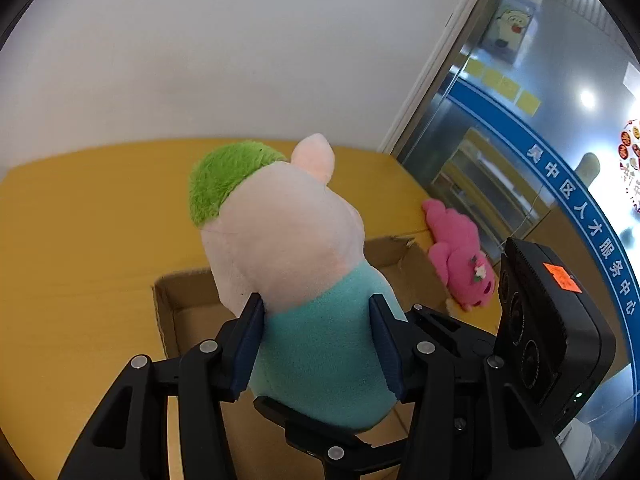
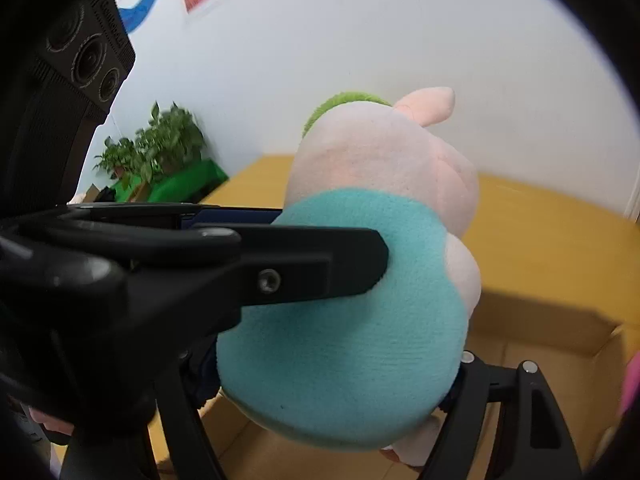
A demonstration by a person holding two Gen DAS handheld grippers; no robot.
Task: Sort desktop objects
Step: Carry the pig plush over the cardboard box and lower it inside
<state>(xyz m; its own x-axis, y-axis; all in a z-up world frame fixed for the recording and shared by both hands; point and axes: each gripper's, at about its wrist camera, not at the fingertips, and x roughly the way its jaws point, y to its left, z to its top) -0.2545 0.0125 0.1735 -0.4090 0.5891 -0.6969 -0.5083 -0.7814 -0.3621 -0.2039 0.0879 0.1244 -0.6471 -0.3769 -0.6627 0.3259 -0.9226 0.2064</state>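
Where pig plush (image 2: 360,300) bulks, cardboard box (image 2: 560,332) floor mostly hidden.

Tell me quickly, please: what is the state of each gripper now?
Left gripper: closed on the teal body of the pig plush toy, above the cardboard box.
Right gripper: closed on the same pig plush toy from the other side.

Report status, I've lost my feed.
Left gripper and right gripper both clamp the pink pig plush in teal shirt, over open cardboard box. Nothing blocking.
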